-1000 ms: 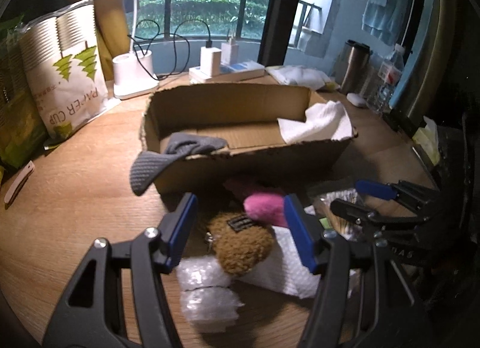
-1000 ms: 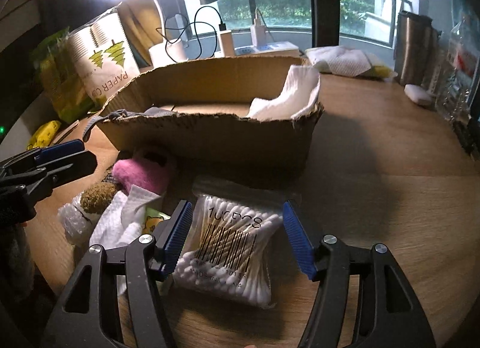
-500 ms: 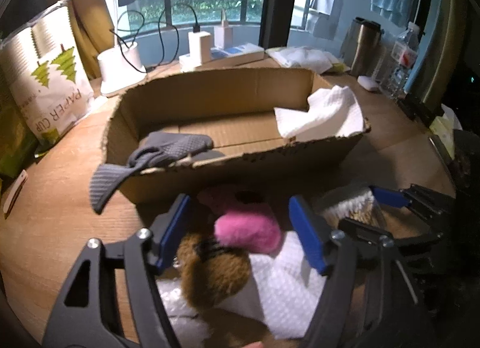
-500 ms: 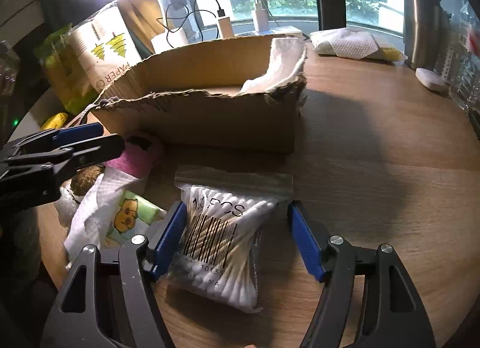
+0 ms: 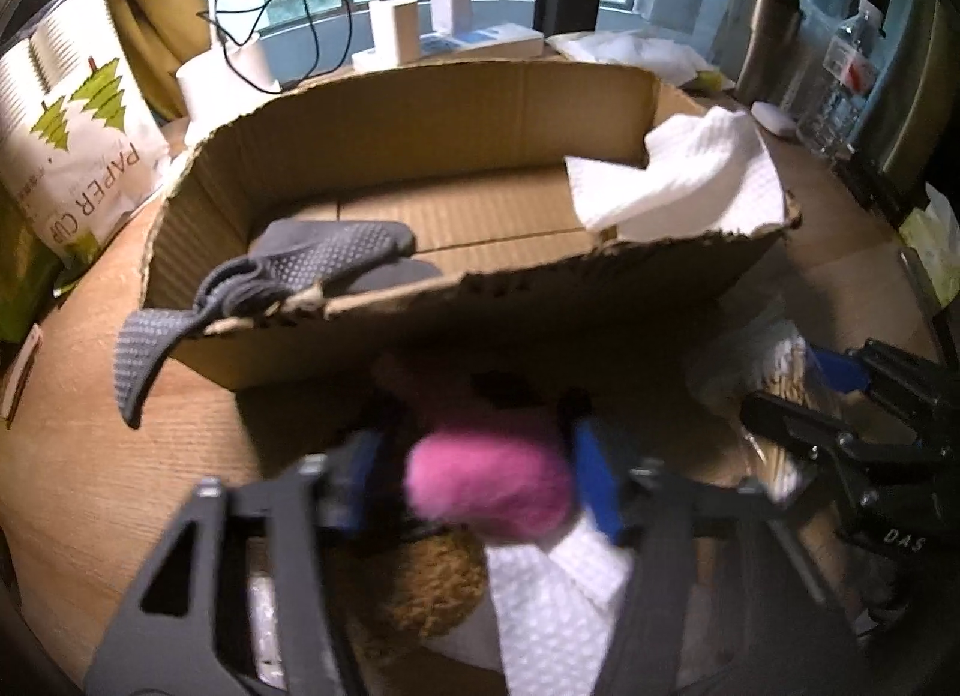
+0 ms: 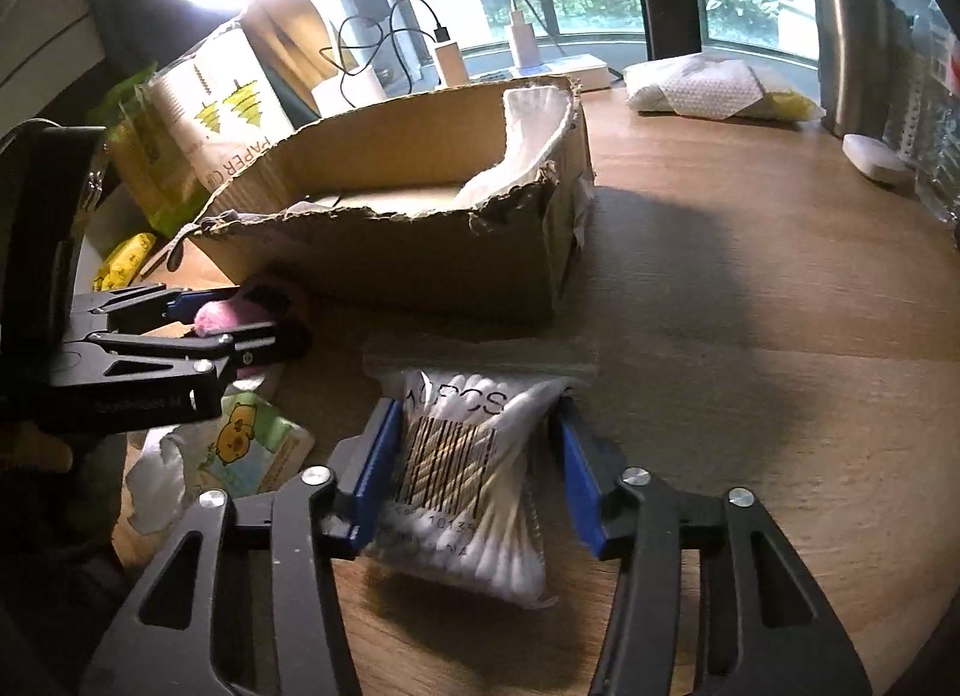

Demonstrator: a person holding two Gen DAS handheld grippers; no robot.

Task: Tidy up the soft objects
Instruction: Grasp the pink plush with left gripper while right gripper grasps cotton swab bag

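An open cardboard box stands mid-table. A grey sock hangs over its front wall and a white cloth lies over its right corner. Just in front of the box, my left gripper is closing on a pink fluffy toy, and both pads meet it. A brown plush and a white paper towel lie beneath. To the right, my right gripper is closing on a clear bag of cotton swabs lying on the table. Its blue pads press the bag's sides.
A paper-cup pack stands at the left. Chargers and cables sit behind the box. A steel tumbler and a white packet are at the back right. A cartoon-printed wipes pack lies left of the swab bag.
My left gripper moved forward from over the brown plush to the pink toy, and its jaws narrowed onto it. My right gripper slid in around the swab bag and narrowed onto its sides.
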